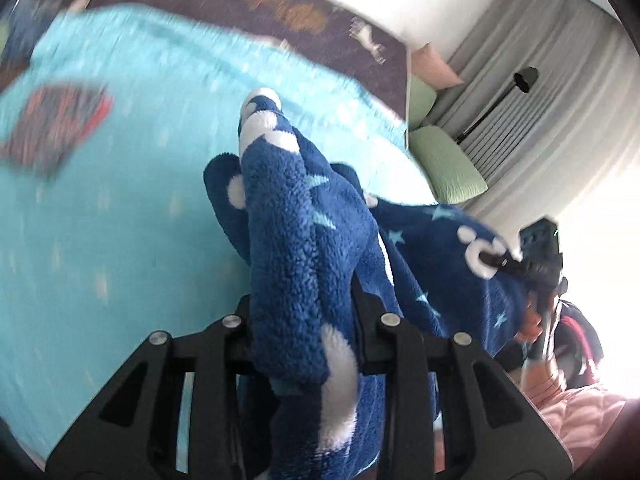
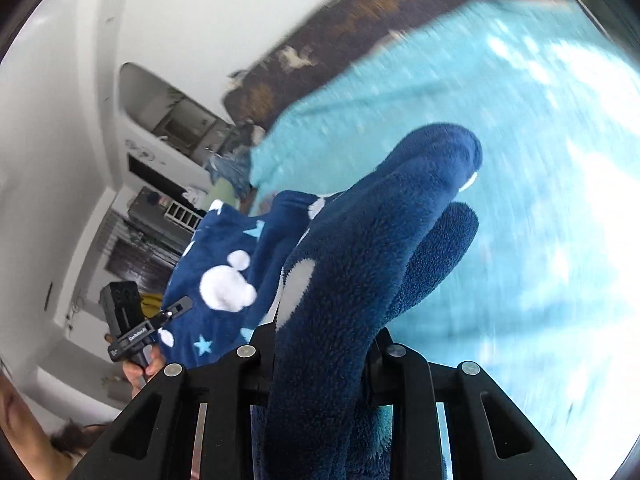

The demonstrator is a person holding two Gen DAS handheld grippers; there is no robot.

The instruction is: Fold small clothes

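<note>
A small dark blue fleece garment with white mouse-head shapes and pale stars (image 1: 296, 240) hangs in the air between both grippers, above a turquoise blanket (image 1: 120, 200). My left gripper (image 1: 304, 312) is shut on one bunched edge of it. My right gripper (image 2: 324, 344) is shut on another bunched edge (image 2: 360, 248). The right gripper also shows in the left wrist view (image 1: 500, 260) at the right, clamped on the cloth. The left gripper shows in the right wrist view (image 2: 176, 310) at the lower left. The fingertips are buried in fleece.
The blanket (image 2: 520, 160) lies on a brown patterned bedcover (image 1: 280, 0). A dark, red-edged folded item (image 1: 52, 124) lies on the blanket at the left. Green pillows (image 1: 448, 164), grey curtains and a floor lamp (image 1: 520, 80) stand at the right. Both views are motion-blurred.
</note>
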